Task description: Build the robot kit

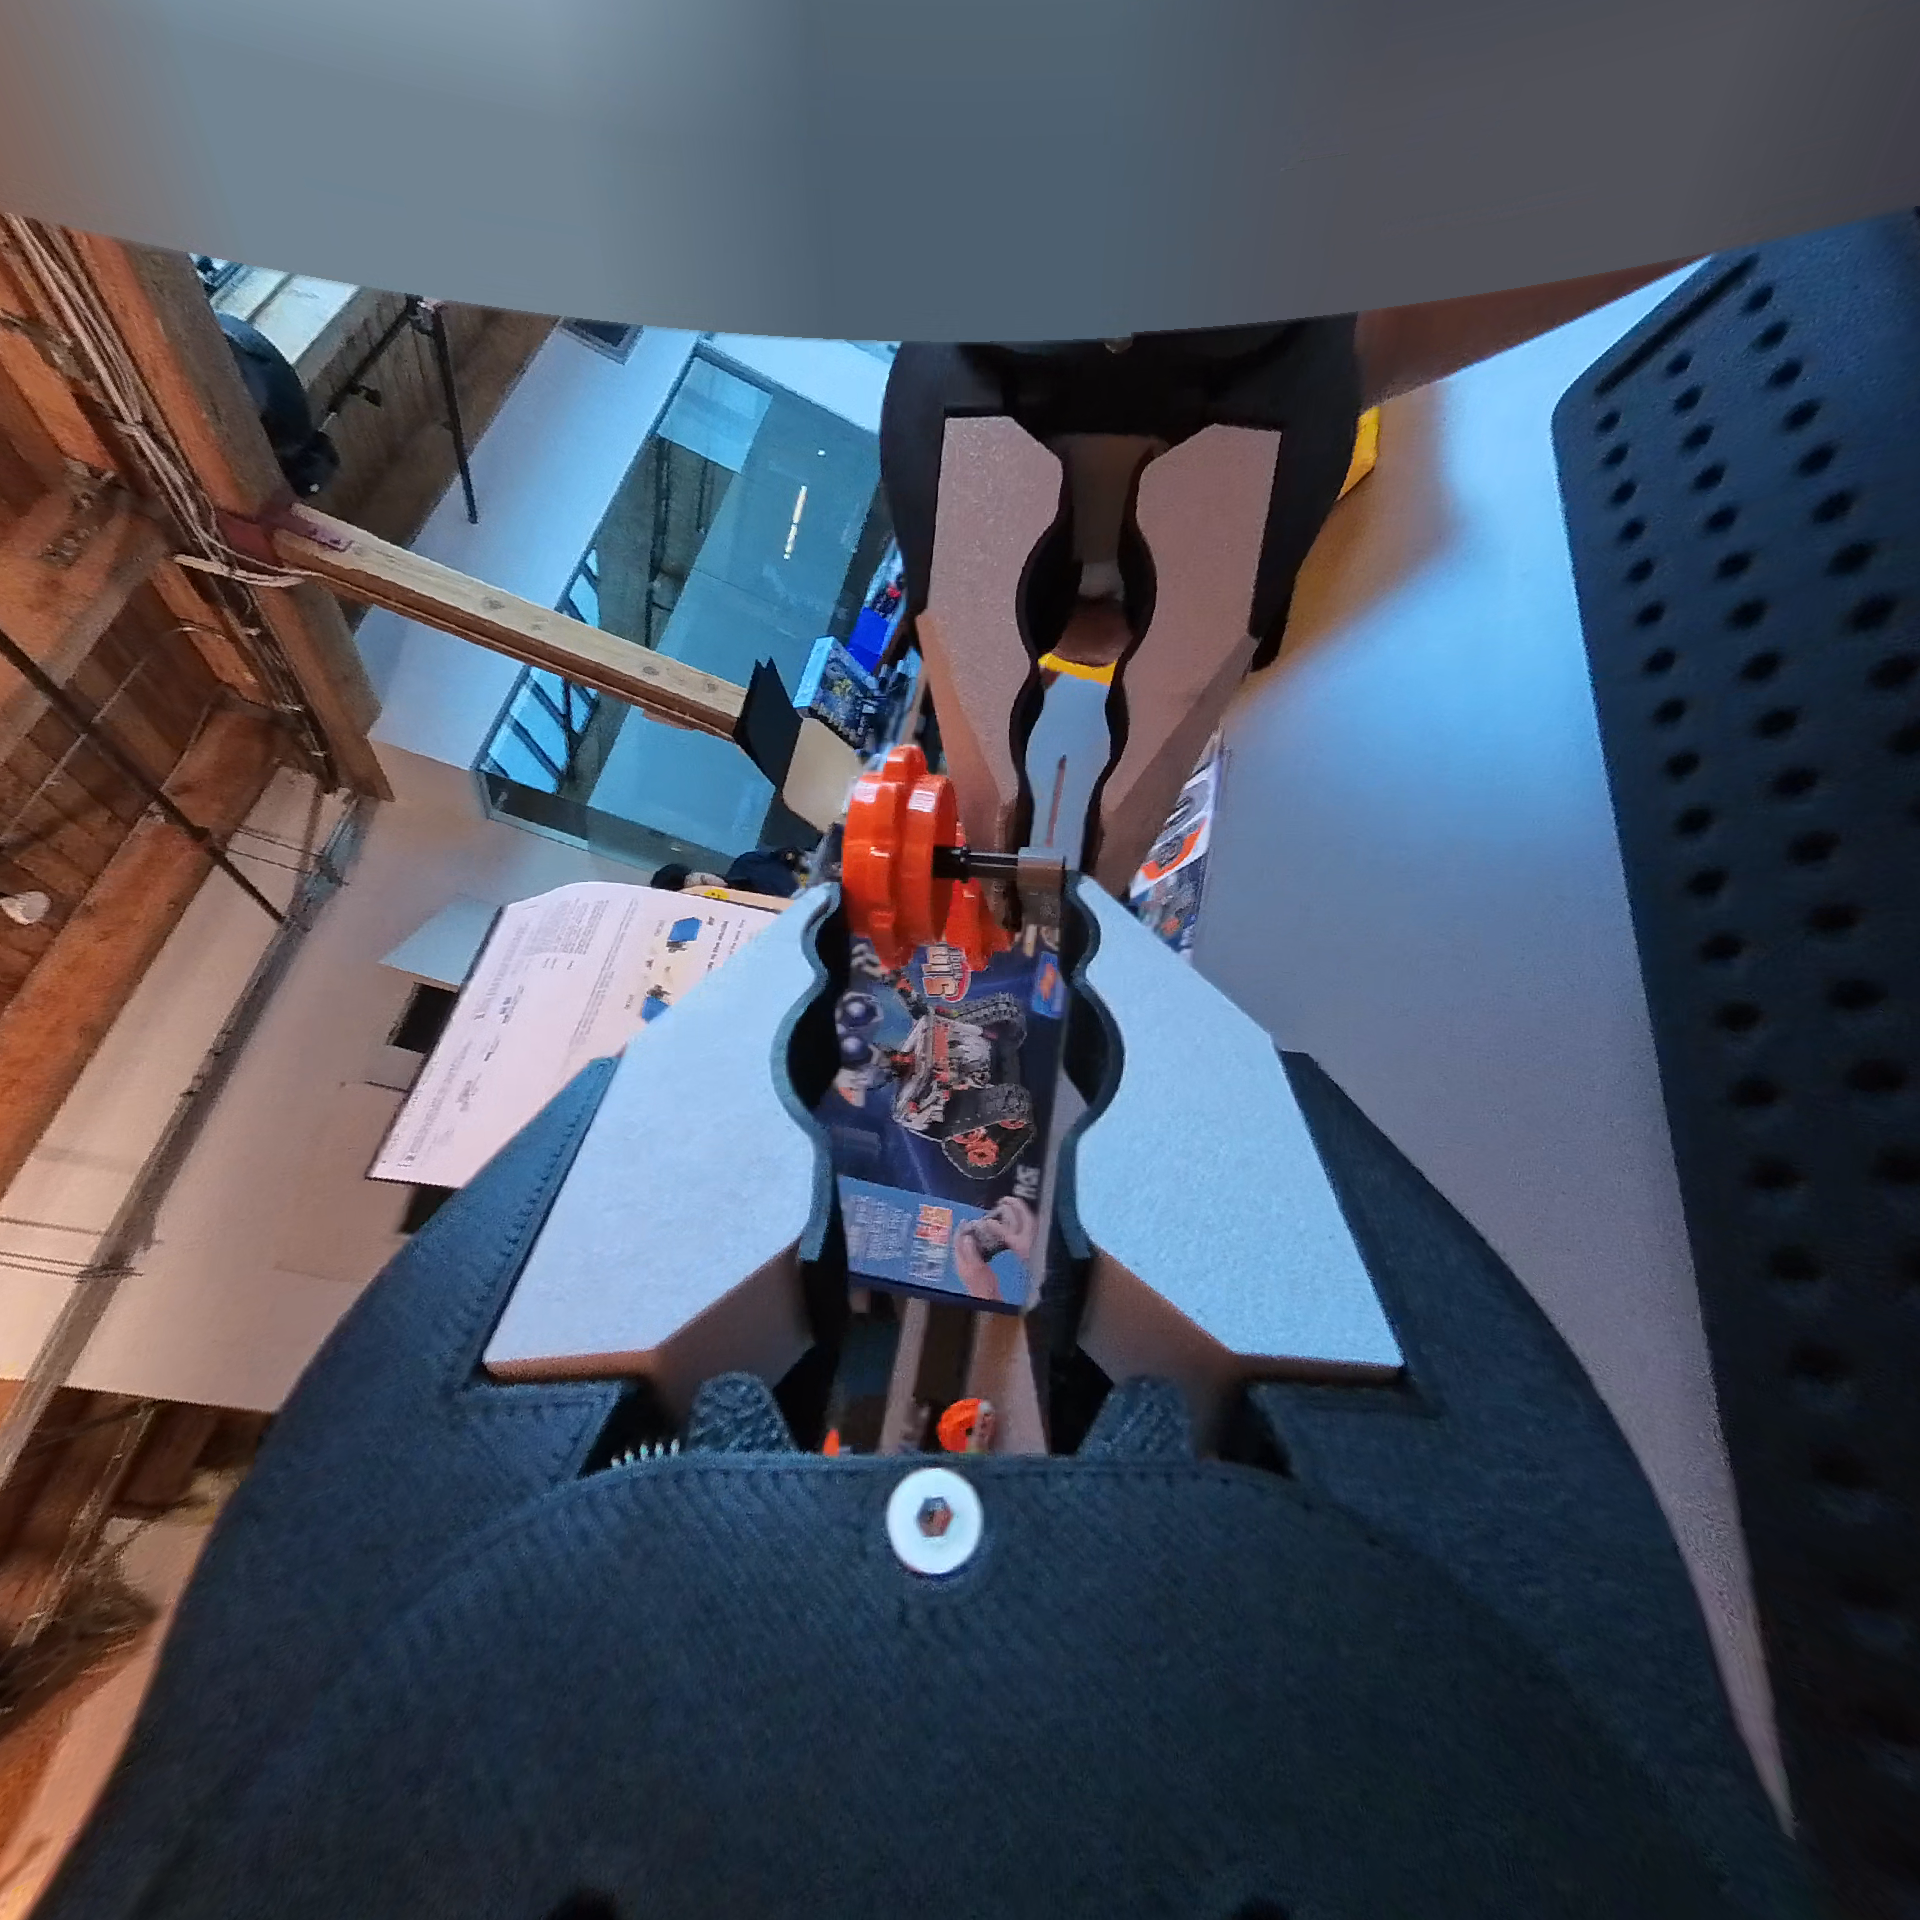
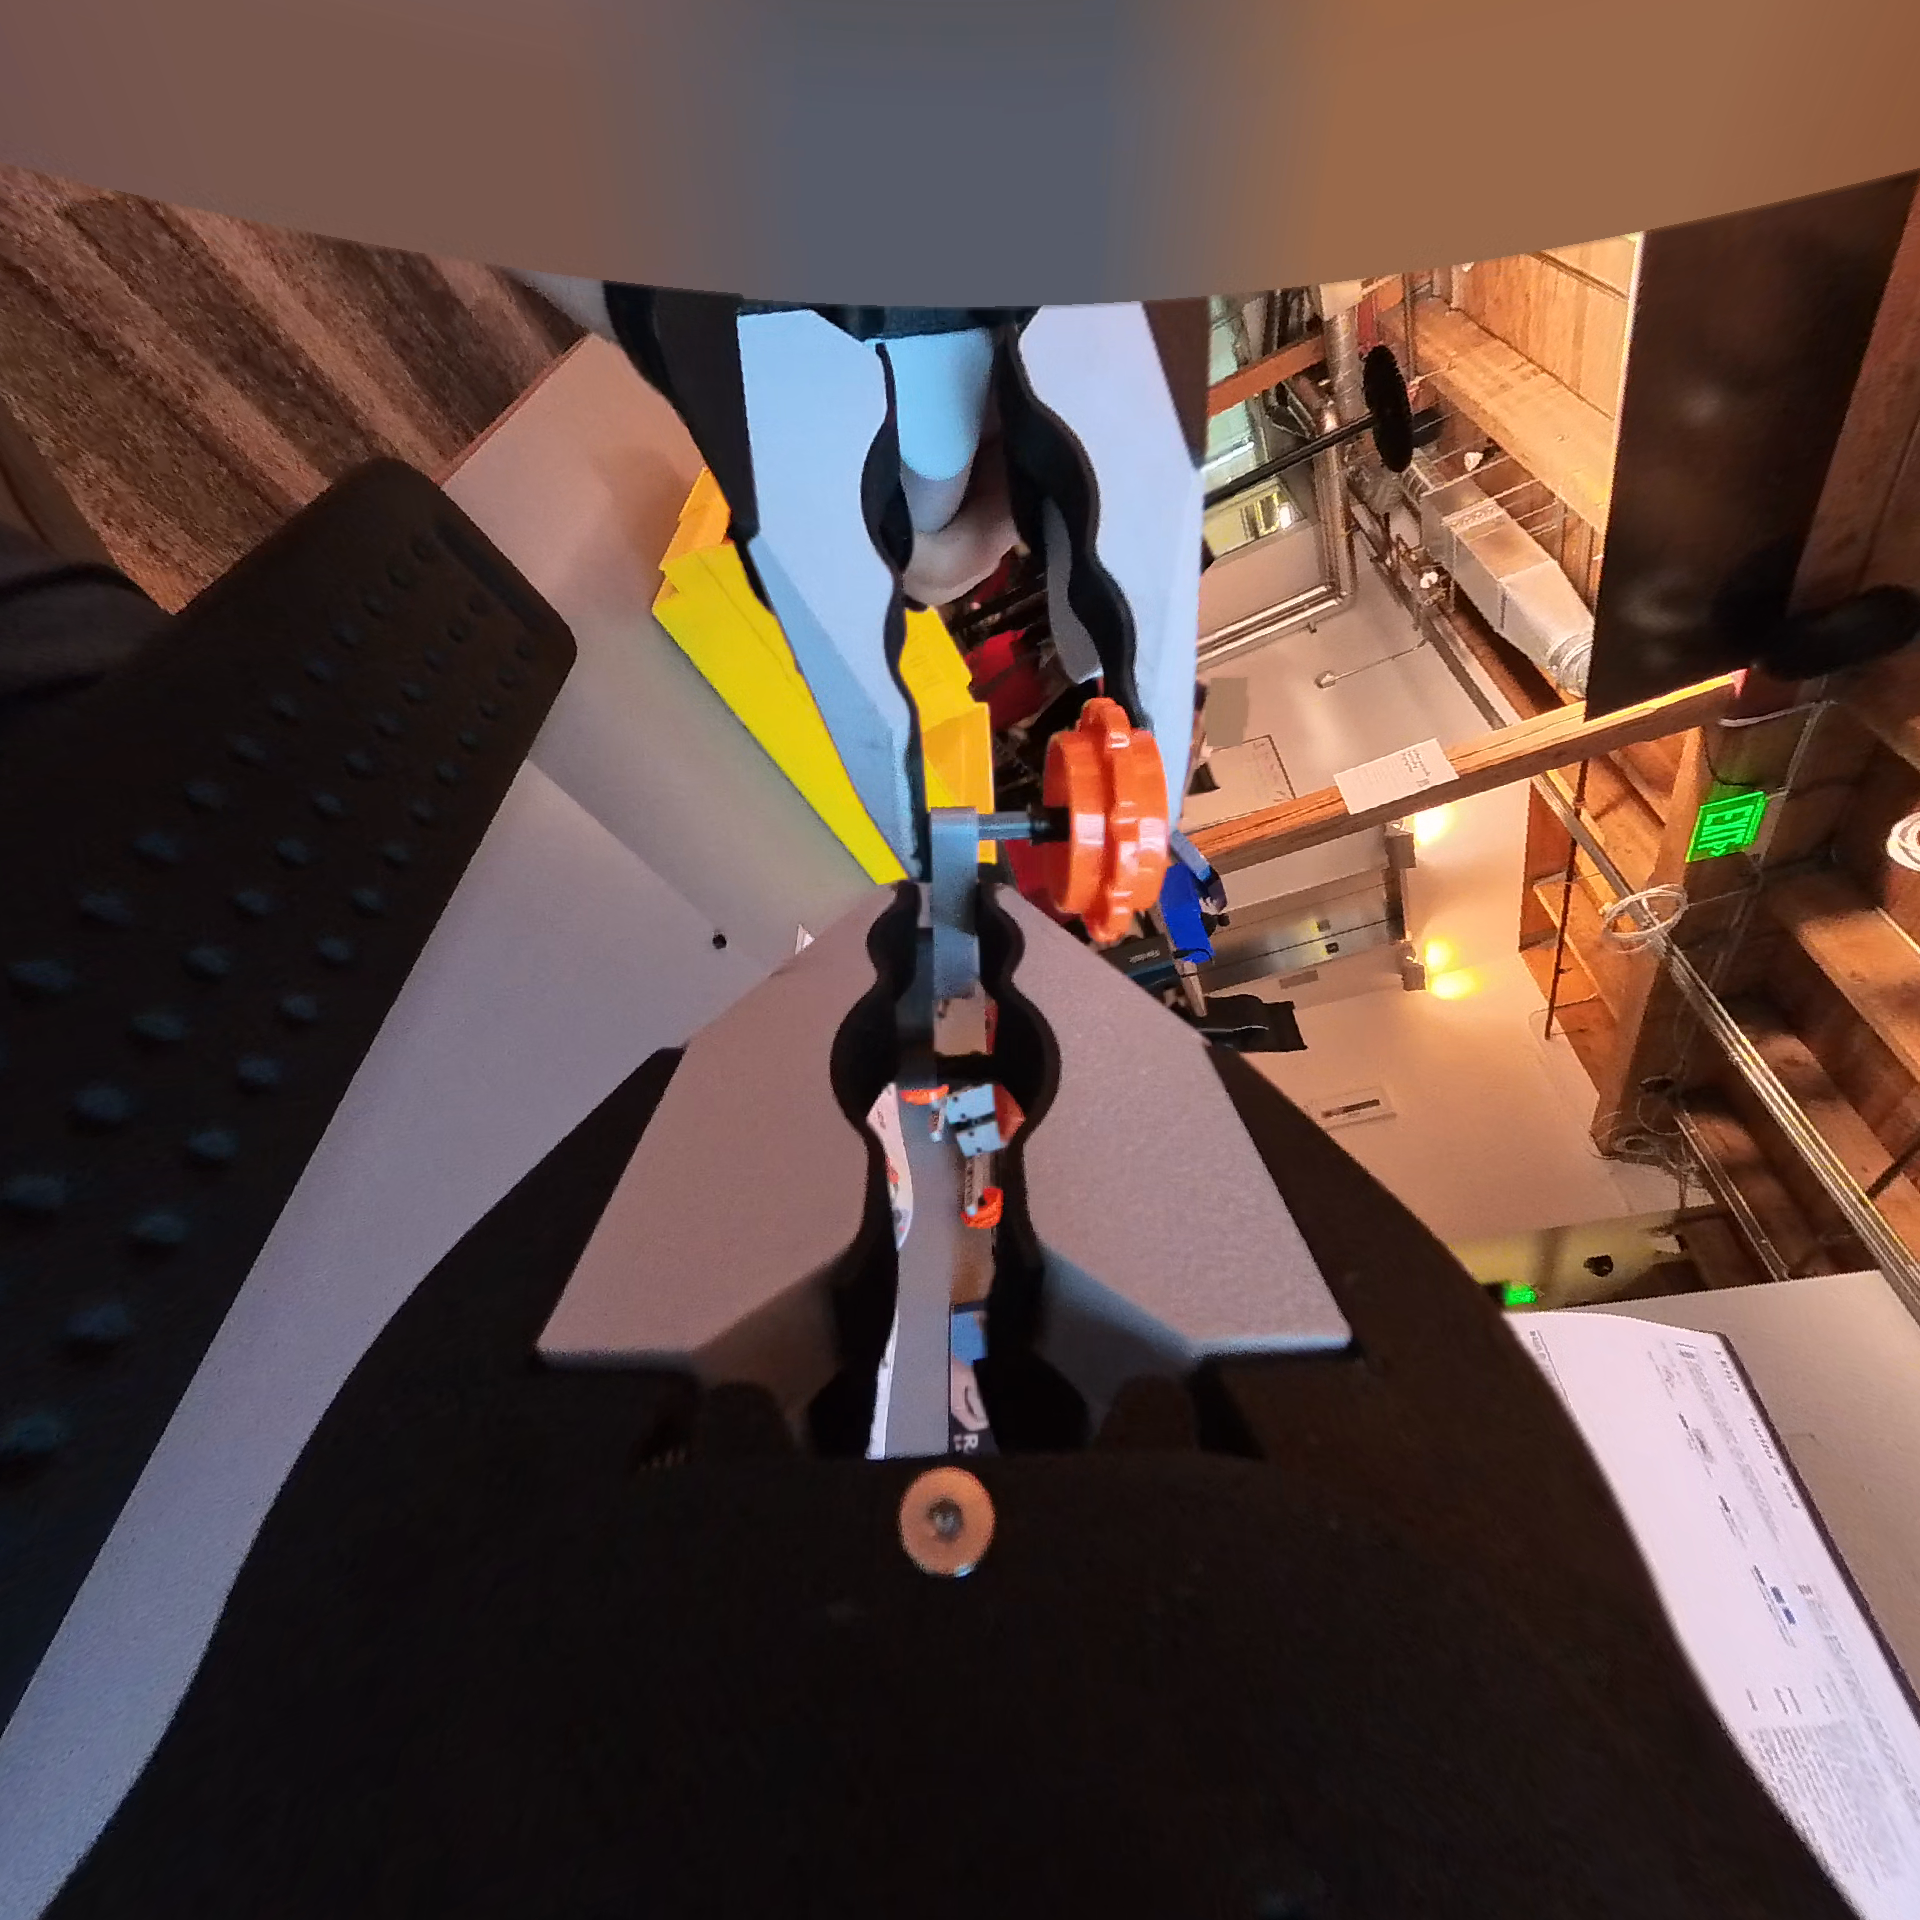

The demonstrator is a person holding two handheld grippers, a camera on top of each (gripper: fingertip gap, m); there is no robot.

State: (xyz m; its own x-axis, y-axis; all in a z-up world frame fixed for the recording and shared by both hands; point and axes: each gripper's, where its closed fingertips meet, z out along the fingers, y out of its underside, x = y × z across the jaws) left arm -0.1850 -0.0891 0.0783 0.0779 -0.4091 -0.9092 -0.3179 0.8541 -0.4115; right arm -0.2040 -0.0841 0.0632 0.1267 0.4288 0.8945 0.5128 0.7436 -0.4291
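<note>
Right tongs (image 2: 945,914) on grey piece (image 2: 951,883) with orange wheels (image 2: 1101,816).

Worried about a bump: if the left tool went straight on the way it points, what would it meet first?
Likely the orange wheel and its grey piece, just off the left tool's open tips and held by the right tool; depth is unclear.

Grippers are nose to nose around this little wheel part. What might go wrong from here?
The right gripper pinches the grey piece only at its fingertips, so it may twist or drop. The open left gripper sits tip to tip with it; closing could knock the orange wheel.
</note>
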